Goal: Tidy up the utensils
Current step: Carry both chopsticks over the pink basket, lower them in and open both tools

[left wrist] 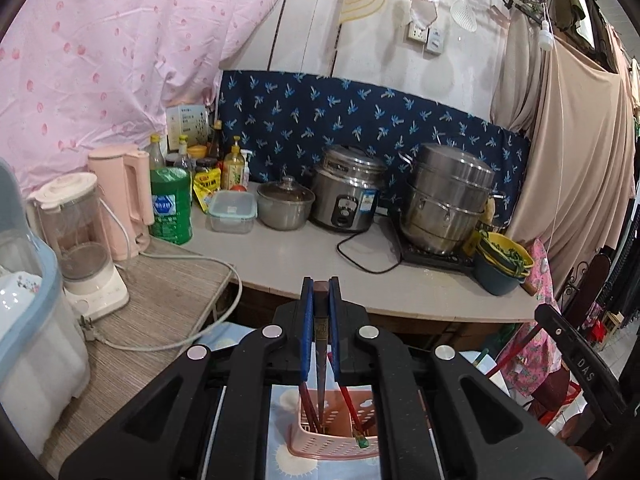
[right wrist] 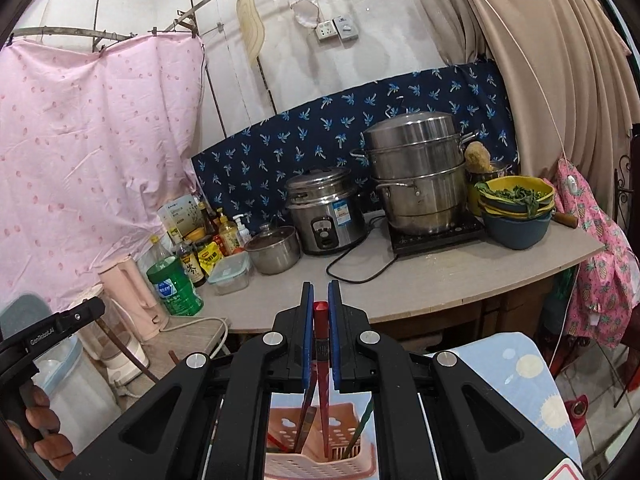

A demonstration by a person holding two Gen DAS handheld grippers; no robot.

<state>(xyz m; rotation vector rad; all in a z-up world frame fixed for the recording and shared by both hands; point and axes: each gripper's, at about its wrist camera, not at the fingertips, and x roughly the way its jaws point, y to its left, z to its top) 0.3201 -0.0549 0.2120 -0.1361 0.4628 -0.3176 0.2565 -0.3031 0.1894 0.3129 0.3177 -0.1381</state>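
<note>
Cluttered counter (left wrist: 304, 256), chopstick tips hidden in basket (left wrist: 336, 436)

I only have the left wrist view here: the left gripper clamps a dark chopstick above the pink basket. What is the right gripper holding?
Observer: The right gripper is shut on a red chopstick, whose lower end points down into the pink basket.
Operator: Is the person visible anywhere?
Observer: Yes. In the right wrist view a hand grips the handle of the left gripper, low at the left edge.
</note>
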